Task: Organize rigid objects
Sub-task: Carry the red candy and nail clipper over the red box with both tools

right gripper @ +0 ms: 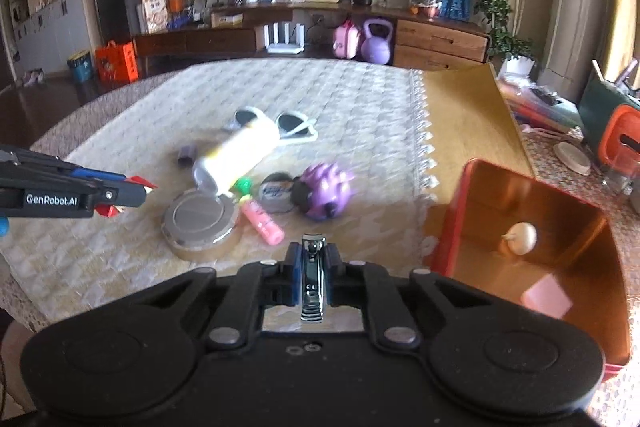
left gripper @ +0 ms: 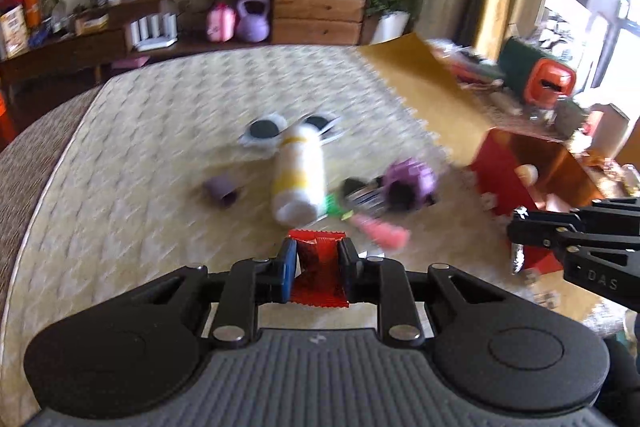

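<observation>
My left gripper (left gripper: 318,251) is shut on a red foil packet (left gripper: 318,277), held above the quilted bed cover (left gripper: 140,155). My right gripper (right gripper: 313,251) is shut on a chrome nail clipper (right gripper: 313,287). From the right wrist view, the left gripper (right gripper: 132,193) enters at the left with the packet's red corner (right gripper: 141,181) showing. On the cover lie a white and yellow bottle (right gripper: 240,155), white sunglasses (right gripper: 294,125), a purple spiky ball (right gripper: 326,193), a pink tube (right gripper: 262,221) and a round metal tin (right gripper: 200,221). The red box (right gripper: 472,211) stands to the right.
Inside the red box lie a cream round object (right gripper: 520,237) and a pink square (right gripper: 546,295). A gold cloth (right gripper: 460,107) covers the table's right part. An orange and green appliance (right gripper: 616,143) stands far right. A wooden sideboard (right gripper: 440,43) with a purple kettlebell (right gripper: 376,41) lines the back.
</observation>
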A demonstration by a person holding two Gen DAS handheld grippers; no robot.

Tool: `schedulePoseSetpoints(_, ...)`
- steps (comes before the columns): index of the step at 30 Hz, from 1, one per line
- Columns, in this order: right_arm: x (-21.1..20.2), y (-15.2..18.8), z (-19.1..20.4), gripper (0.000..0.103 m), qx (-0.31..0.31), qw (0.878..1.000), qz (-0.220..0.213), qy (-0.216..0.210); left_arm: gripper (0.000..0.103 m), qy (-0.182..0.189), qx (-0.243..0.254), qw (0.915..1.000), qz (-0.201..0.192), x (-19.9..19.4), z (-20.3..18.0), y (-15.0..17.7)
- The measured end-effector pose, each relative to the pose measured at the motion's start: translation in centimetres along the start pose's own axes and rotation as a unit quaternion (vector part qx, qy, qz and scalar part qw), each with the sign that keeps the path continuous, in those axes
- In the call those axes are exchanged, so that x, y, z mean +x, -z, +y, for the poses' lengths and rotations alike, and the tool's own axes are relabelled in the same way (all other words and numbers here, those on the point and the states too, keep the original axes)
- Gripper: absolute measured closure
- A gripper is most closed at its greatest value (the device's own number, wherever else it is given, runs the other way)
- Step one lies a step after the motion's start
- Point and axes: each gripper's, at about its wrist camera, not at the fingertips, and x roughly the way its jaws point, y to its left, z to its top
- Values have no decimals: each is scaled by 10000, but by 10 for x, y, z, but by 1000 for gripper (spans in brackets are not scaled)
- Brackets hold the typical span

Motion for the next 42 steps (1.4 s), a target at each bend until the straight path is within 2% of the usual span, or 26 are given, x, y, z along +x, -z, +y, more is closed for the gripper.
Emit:
schedulePoseSetpoints(10,-36,-14,-49,92,335,9989,-135,283,81,508,361,9977,-267,-6,-63,-34)
schedulePoseSetpoints(24,-50,-12,-121,92,680,9949,68,741,81,1008,818,9915,80,36,-152,-54)
schedulePoseSetpoints(32,-51,-4,-167,92,998,9913,133,850,81,1107,1169,9865,298,64,-199,-59)
schedulePoseSetpoints(42,-18,-5,-203,93,1035,9900,370,885,81,993,1604,9794,727,116,-251,-59)
